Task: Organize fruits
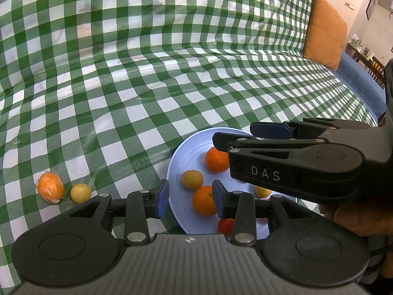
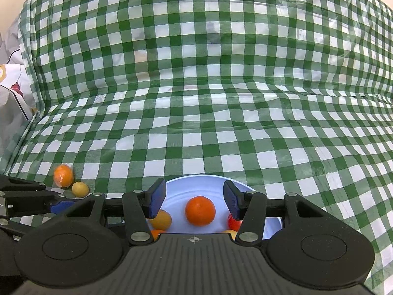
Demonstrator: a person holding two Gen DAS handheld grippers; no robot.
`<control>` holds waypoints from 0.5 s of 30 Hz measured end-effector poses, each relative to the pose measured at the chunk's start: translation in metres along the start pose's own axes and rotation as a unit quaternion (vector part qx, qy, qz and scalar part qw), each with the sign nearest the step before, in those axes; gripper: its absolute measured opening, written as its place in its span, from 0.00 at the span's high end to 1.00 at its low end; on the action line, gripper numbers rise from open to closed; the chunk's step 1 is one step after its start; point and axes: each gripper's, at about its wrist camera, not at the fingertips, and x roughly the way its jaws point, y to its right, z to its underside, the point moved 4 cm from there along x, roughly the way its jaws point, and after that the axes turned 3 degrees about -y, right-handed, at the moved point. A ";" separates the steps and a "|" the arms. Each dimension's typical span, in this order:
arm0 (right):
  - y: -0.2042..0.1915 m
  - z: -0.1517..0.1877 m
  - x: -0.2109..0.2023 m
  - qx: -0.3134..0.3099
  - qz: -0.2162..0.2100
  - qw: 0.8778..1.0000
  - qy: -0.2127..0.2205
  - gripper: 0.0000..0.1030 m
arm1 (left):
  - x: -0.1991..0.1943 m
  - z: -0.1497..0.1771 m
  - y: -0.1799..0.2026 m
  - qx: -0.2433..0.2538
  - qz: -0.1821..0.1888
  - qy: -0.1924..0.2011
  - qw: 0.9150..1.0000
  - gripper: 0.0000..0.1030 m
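Right, both grippers hang over the plate (image 2: 196, 184), jaws part-open, nothing gripped. Right gripper (image 2: 194, 200) frames a mandarin (image 2: 200, 210) betw. its pads. Wrapped orange (image 1: 50, 187) & yellow fruit (image 1: 80, 193) sit left of the left gripper (image 1: 190, 200), off-plate. Risk: grippers close together, could collide; round fruit may roll if nudged.

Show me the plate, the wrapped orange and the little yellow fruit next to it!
plate (image 1: 194, 145): left wrist view, bare far part.
wrapped orange (image 1: 49, 187): left wrist view, its middle.
little yellow fruit (image 1: 80, 193): left wrist view, its middle.

orange (image 2: 200, 210) on plate (image 2: 194, 184) – gripper (image 2: 194, 200) open above
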 end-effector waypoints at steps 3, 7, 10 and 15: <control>-0.001 0.000 0.001 -0.001 -0.001 1.000 -0.001 0.48 | 0.000 0.000 -0.001 -0.001 0.001 0.000 1.000 0.59; 0.000 0.000 0.003 0.000 0.000 1.000 -0.002 0.48 | -0.001 0.001 -0.002 -0.001 -0.001 0.000 1.000 0.59; 0.000 0.000 0.003 0.007 0.006 1.000 -0.004 0.48 | -0.001 0.001 -0.002 -0.001 -0.001 0.000 1.000 0.59; 0.002 0.000 0.001 0.008 0.005 1.000 -0.002 0.48 | -0.001 0.001 -0.002 -0.002 -0.002 -0.001 1.000 0.59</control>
